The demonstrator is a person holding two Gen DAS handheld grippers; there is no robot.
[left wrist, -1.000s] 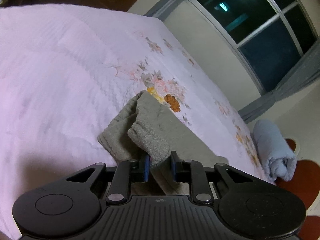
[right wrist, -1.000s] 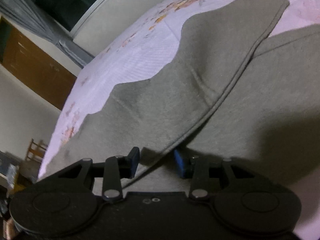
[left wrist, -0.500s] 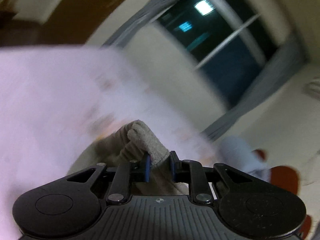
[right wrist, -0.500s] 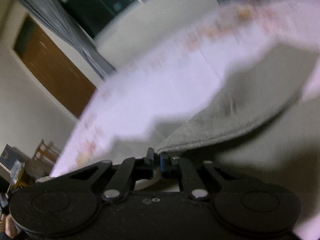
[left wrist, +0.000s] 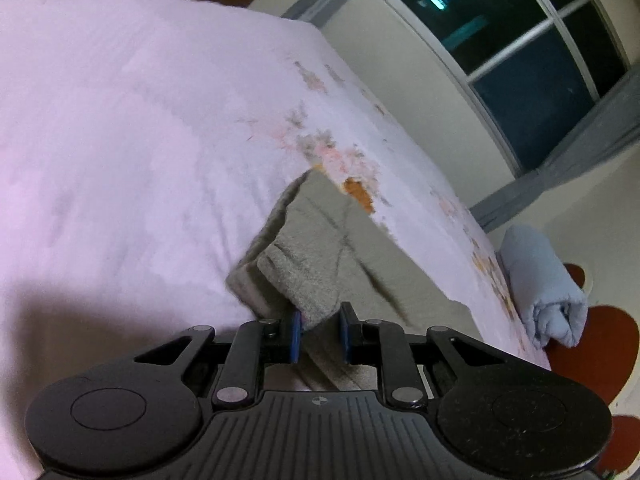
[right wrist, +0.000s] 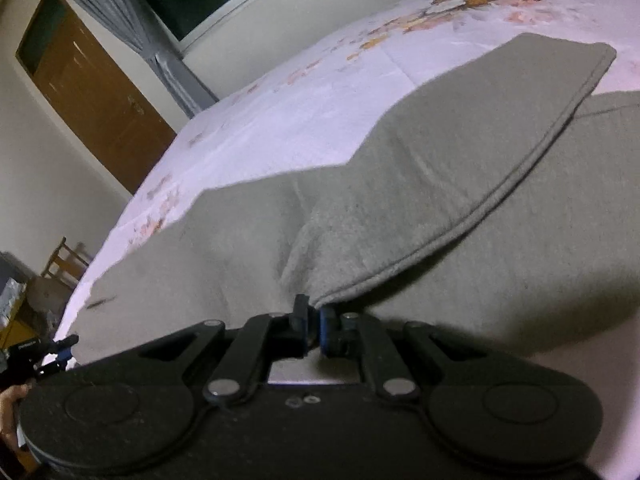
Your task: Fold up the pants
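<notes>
Grey-green fleece pants (right wrist: 420,184) lie spread on a pink floral bedspread (right wrist: 280,128), with one leg folded over the other. My right gripper (right wrist: 314,326) is shut on the hemmed edge of the upper layer, low over the cloth. In the left wrist view the pants (left wrist: 328,240) run away from me in a narrow strip. My left gripper (left wrist: 319,330) is shut on a ribbed cuff (left wrist: 304,280) that bunches up between its blue pads.
The bedspread (left wrist: 120,140) fills the left wrist view. A rolled pale-blue blanket (left wrist: 540,288) lies at the bed's far right edge. A window (left wrist: 520,52) and grey curtains are behind. A brown door (right wrist: 92,88) and a wooden chair (right wrist: 64,260) stand left of the bed.
My right gripper has closed on the pants' hemmed edge; a second ago it stood open around it. Both grippers swung up and came back down. The left still holds the cuff.
</notes>
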